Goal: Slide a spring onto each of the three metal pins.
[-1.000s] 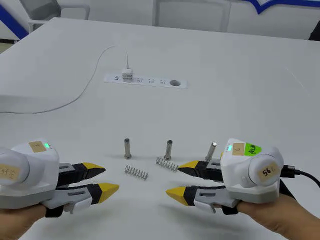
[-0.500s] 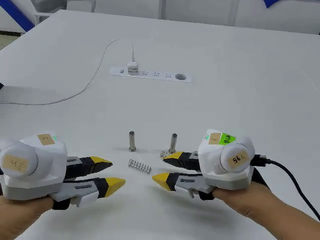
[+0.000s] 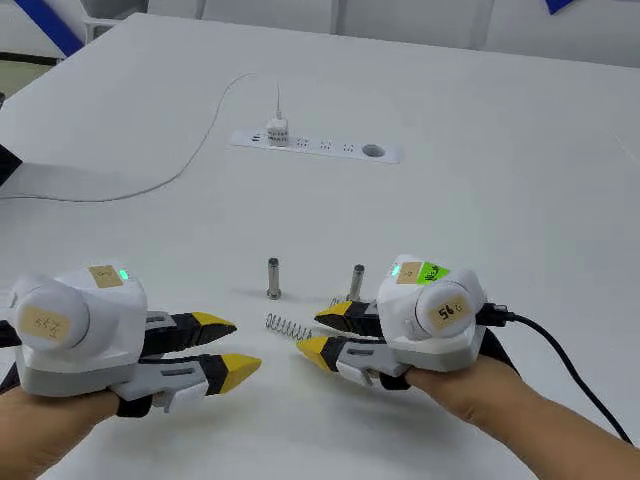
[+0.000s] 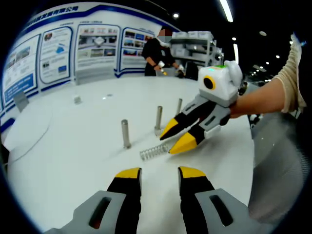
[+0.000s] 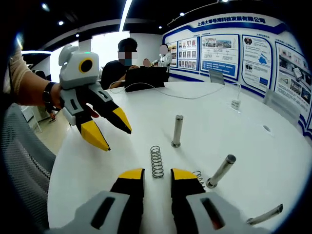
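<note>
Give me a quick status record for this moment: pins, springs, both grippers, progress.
pins: three, standing on the white table, all bare
near spring: lying flat, one end at the right gripper's tips
second spring: lying at the foot of the middle pin
left gripper: open, empty, off to the side of the near spring
right gripper: open, lined up with the near spring, not gripping it
progress: no spring on any pin yet
</note>
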